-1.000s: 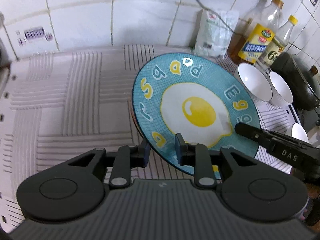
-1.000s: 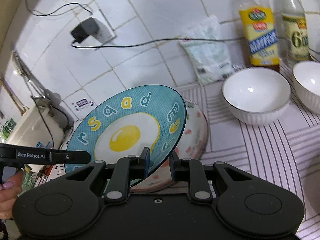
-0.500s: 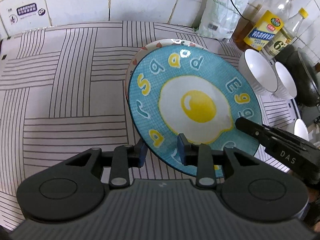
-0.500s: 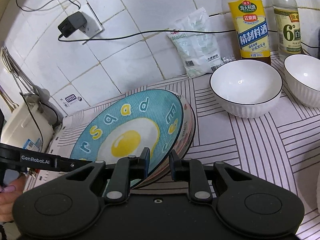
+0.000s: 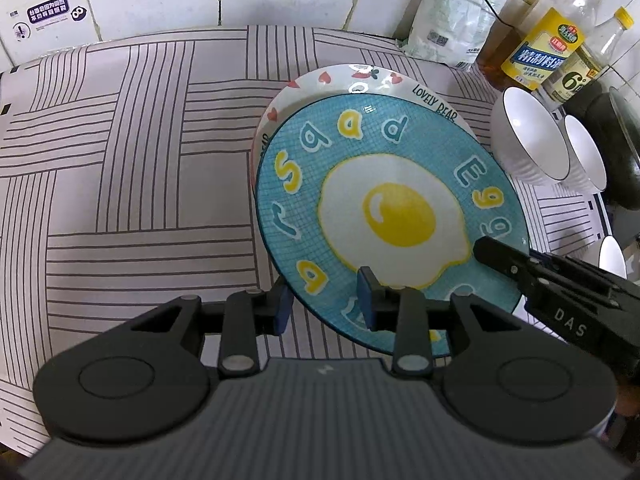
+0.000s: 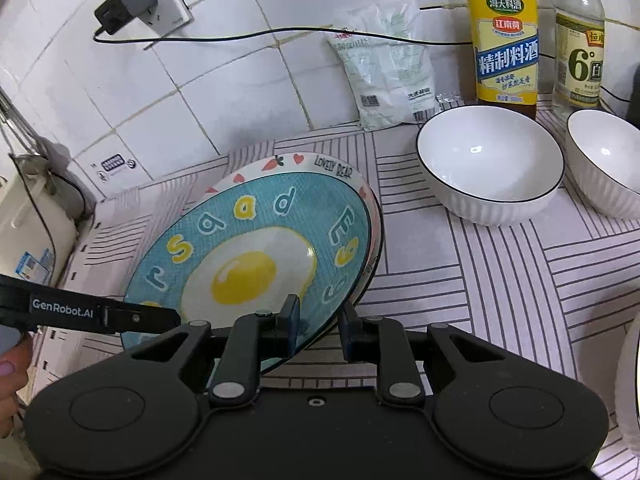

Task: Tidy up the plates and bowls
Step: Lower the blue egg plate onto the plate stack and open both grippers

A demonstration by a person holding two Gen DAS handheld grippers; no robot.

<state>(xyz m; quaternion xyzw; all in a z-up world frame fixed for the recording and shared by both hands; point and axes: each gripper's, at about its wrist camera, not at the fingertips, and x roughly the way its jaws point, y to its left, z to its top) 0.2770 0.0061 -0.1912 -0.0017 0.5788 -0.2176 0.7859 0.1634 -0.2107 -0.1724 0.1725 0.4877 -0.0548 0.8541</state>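
Note:
A blue plate [image 5: 400, 216] with a fried-egg picture lies tilted on a white "Lovely Bear" plate [image 5: 360, 76], its far rim down on it. My left gripper [image 5: 324, 304] straddles the blue plate's near rim; its jaws have spread and stand loosely around it. In the right wrist view, my right gripper [image 6: 318, 324] is shut on the rim of the blue plate [image 6: 248, 272], and the white plate [image 6: 332, 166] shows behind. A finger of the left gripper [image 6: 140, 318] comes in from the left. Two white bowls [image 6: 488, 168] [image 6: 608, 160] stand to the right.
A salt bag [image 6: 384, 68] and two bottles [image 6: 506, 40] [image 6: 580, 40] line the tiled wall, with a black cable [image 6: 280, 32] hanging from a plug. A dark wok [image 5: 616, 152] sits far right. A third white bowl [image 5: 612, 256] shows behind the right gripper. The striped mat [image 5: 140, 180] covers the counter.
The blue plate has come down from mid-air onto the white plate. The left gripper's jaws have spread a little. The right gripper keeps its grip.

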